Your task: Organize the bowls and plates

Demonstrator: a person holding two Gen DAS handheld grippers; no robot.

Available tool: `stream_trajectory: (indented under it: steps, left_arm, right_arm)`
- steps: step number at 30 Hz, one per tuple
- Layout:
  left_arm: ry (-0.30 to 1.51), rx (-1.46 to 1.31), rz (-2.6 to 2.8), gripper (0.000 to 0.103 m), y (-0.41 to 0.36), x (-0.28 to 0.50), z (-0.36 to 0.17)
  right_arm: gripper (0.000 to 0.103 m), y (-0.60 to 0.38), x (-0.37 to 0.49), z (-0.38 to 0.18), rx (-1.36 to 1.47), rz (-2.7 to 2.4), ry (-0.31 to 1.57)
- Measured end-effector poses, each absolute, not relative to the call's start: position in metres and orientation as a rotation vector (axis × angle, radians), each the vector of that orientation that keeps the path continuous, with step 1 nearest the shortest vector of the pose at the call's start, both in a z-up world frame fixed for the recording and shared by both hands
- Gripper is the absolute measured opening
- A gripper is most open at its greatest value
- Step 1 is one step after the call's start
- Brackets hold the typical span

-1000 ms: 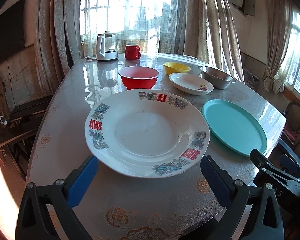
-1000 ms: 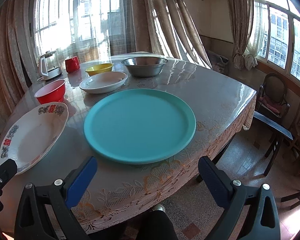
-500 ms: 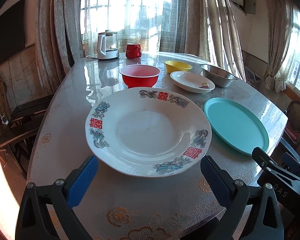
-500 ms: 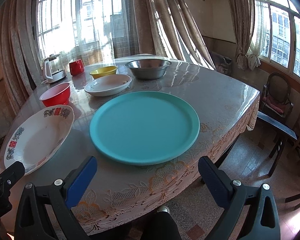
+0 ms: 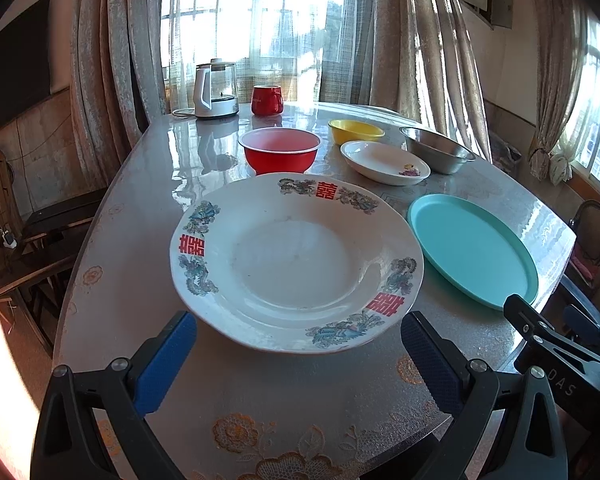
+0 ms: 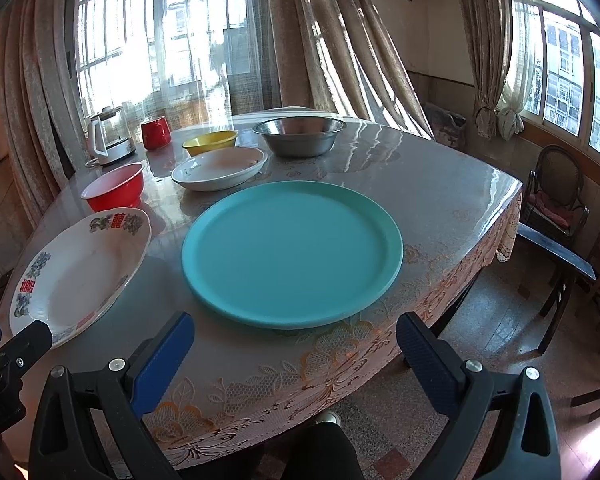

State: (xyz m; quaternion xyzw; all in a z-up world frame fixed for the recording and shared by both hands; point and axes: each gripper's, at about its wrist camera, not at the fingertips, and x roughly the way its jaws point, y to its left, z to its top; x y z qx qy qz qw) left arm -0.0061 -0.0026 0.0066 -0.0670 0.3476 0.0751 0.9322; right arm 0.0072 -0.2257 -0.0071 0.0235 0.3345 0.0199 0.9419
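Both hand-held grippers apparently open, empty.

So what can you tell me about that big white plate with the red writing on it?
The big white plate is round and deep, with a wide, slightly wavy rim. It looks like glazed china. Red characters and blue-green pictures go around the rim. The middle is bare and empty, with a few faint specks. It sits flat on the table, near the front edge, with the red bowl behind it and the teal plate beside it, not touching. The left gripper hangs open just in front, not touching it.
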Motion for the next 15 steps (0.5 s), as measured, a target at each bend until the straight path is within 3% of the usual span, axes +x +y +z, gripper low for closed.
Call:
stream_trajectory:
  steps: [15]
  left_arm:
    - [0.707,-0.153,0.109,0.103,-0.0053,-0.0070,0.0081]
  right_arm:
    - [0.103,-0.2269,0.0089,-0.0097,0.058,0.066,0.684]
